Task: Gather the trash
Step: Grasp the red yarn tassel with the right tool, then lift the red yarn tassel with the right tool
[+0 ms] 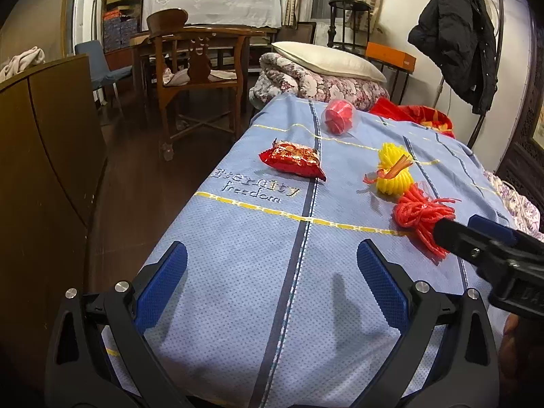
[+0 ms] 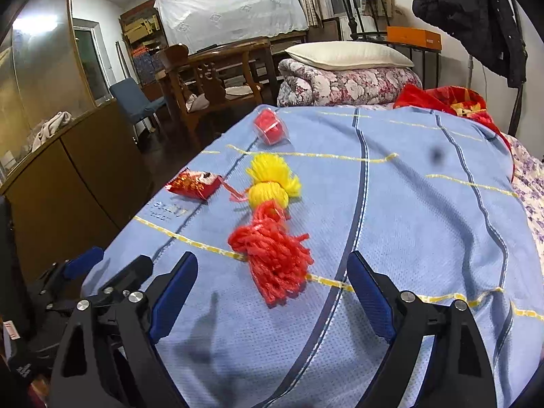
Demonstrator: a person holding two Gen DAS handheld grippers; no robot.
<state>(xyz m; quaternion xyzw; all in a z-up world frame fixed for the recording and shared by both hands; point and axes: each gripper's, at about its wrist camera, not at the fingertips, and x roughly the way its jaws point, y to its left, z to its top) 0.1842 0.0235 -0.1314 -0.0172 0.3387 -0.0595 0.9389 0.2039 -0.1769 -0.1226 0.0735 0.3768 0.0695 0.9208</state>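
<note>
— Trash lies on the bed [image 2: 408, 204]: the red net bundle [image 2: 272, 258] sits just ahead of the right gripper [image 2: 272, 292], jaws spread, nothing between them.
— Loose strands could slip or snag the blue sheet [image 1: 238, 255]; the left gripper [image 1: 272, 272] is spread too.

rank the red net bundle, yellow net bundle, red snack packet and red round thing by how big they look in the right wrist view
1. red net bundle, nearest the camera, so partly nearness
2. yellow net bundle
3. red snack packet and red round thing look alike
</note>
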